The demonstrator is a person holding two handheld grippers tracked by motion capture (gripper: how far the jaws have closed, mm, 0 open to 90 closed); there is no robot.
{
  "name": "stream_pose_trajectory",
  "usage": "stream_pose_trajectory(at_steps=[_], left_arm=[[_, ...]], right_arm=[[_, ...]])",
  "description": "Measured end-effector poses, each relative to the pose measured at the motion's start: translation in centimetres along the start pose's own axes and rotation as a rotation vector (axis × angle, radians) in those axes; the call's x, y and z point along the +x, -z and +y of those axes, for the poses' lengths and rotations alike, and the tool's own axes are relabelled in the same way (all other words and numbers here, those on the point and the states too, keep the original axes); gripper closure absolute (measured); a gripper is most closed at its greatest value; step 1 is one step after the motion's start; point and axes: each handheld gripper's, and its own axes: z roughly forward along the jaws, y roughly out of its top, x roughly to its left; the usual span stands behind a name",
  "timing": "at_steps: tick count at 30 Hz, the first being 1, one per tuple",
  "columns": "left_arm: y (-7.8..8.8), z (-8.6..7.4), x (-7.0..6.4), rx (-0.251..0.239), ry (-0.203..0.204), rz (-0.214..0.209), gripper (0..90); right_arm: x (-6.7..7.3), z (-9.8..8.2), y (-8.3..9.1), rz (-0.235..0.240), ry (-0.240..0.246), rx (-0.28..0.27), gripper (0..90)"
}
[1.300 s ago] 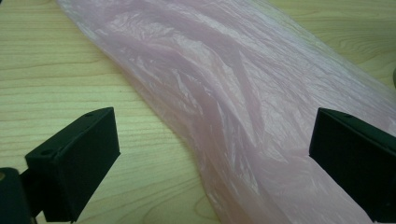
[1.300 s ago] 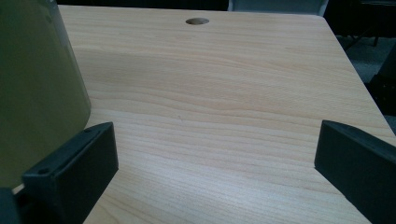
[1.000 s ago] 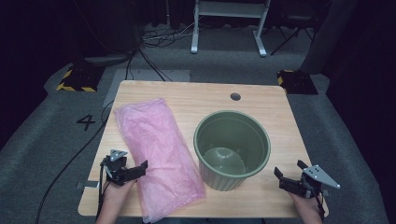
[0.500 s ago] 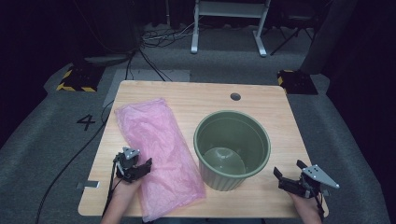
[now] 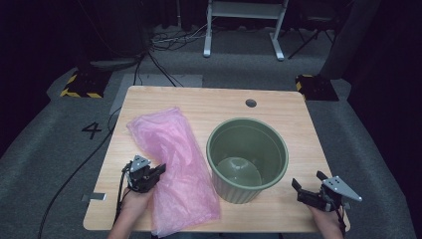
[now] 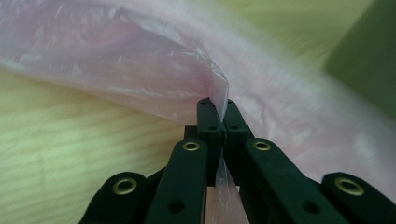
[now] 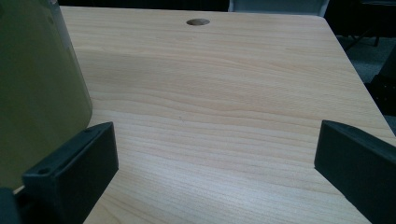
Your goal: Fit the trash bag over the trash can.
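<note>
The left gripper [image 6: 218, 109] has just been closing and now pinches the edge of the thin pink plastic bag [image 5: 174, 169], which lies left of the round green plastic bucket [image 5: 247, 158] on the wooden tabletop [image 5: 278, 107]. The right gripper [image 5: 307, 191], right of the bucket, stands spread.

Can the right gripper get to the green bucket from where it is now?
Probably yes. The right gripper sits open just beside the green bucket, with bare table between them; its own view shows the bucket wall next to one jaw.
</note>
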Motion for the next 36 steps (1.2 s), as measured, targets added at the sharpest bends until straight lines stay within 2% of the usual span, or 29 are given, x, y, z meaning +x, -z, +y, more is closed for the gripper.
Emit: stream_pose_trajectory(at_steps=[3,6,8,10,14,16,20,22,24,27,33,36], left_arm=[[1.0,0.5,-0.4,-0.073,-0.002,-0.059,89.6],[2.0,1.2,-1.0,-0.142,-0.021,-0.093,89.5],[2.6,1.9,-1.4,-0.192,-0.003,-0.127,89.5],[3.2,2.6,-1.9,-0.241,-0.008,-0.135,89.5],[4.2,4.3,-2.5,-0.361,0.045,-0.199,89.5],[4.7,5.1,-2.9,-0.386,0.027,-0.191,89.5],[5.4,6.4,-3.8,-0.406,-0.013,-0.174,89.5],[5.6,6.9,-4.2,-0.412,-0.045,-0.146,89.5],[5.8,7.5,-4.5,-0.406,-0.086,-0.137,89.4],[6.0,8.5,-5.0,-0.399,-0.125,-0.121,89.5],[6.4,10.1,-5.7,-0.405,-0.165,-0.11,89.4],[6.6,10.8,-6.0,-0.417,-0.171,-0.104,89.5]], right_arm=[[0.0,0.0,0.0,-0.001,0.0,0.0,0.0],[0.1,0.0,0.0,-0.003,0.005,0.004,0.0],[0.1,0.0,-0.1,-0.004,0.004,0.003,0.0],[0.0,0.0,0.0,-0.006,0.003,0.001,0.0],[0.0,0.0,0.0,-0.008,-0.001,0.001,0.0],[-0.1,0.0,0.0,-0.007,-0.004,0.001,0.0],[-0.1,-0.1,-0.1,-0.009,-0.002,0.003,0.0],[-0.1,-0.1,-0.1,-0.008,-0.002,0.004,0.0],[0.0,-0.1,-0.1,-0.007,-0.002,0.003,0.0],[0.0,0.0,0.0,-0.008,-0.002,-0.002,0.0],[-0.1,0.0,0.0,-0.009,-0.005,-0.002,0.0],[-0.2,0.0,0.0,-0.008,-0.008,-0.003,0.0]])
